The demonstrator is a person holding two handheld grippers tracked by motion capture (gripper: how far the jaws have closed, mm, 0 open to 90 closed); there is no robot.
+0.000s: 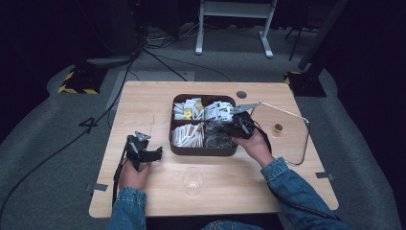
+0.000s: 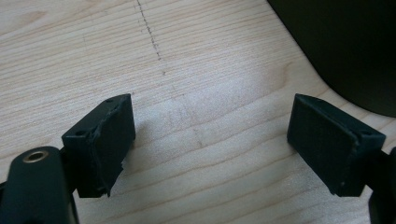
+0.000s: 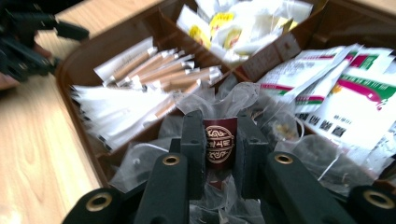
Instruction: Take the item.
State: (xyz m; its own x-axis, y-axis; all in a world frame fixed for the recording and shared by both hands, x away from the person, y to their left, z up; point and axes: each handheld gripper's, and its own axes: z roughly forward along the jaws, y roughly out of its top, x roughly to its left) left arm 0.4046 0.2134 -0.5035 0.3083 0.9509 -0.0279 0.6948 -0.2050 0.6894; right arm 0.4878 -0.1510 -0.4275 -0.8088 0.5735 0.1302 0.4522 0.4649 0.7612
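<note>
Mid-pick, by the look of it: right gripper (image 3: 219, 154) pinching a dark red tea-bag tag (image 3: 220, 141) over the near right compartment of the brown tray (image 1: 201, 150). Left gripper (image 2: 210, 144) spread wide, idle above the table (image 1: 143, 96), left of the tray. Next, probably: lift clear, carry toward the glass (image 1: 192, 180) near the table's near edge.

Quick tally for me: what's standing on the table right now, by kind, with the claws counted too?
Compartment tray: 1
Clear glass: 1
Small amber jar: 1
Claws: 2, left claw open, right claw shut on a dark red tea-bag tag
Total: 5
</note>
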